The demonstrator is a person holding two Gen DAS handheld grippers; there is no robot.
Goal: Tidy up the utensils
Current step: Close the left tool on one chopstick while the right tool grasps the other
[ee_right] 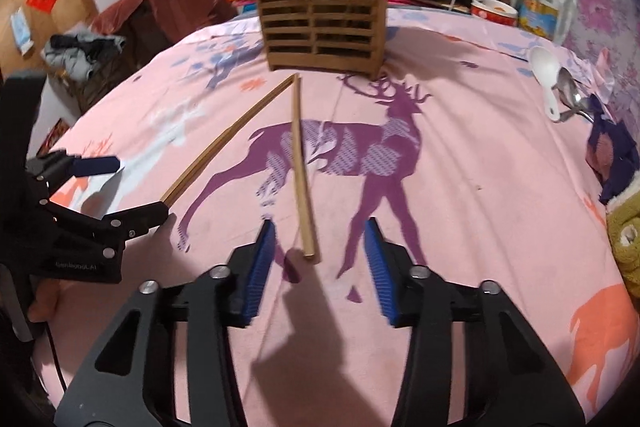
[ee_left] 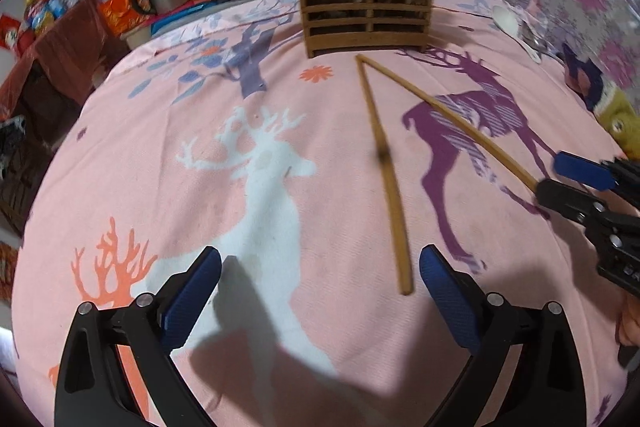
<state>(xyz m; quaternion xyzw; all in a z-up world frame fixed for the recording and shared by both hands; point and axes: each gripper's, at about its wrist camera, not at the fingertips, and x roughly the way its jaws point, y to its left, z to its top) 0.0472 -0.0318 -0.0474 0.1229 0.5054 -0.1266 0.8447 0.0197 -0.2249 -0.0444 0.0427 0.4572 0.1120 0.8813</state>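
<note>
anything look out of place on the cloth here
Two chopsticks lie loose on the pink cloth, splayed in a V before the wooden holder. A white spoon and metal spoon lie at the far edge.

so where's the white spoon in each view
Left wrist view: the white spoon lies at the upper right, near the cloth's far edge, right of the wooden utensil holder.
Right wrist view: the white spoon lies at the right, beside a metal spoon.
Shared landmark: the wooden utensil holder, top centre in both.
</note>
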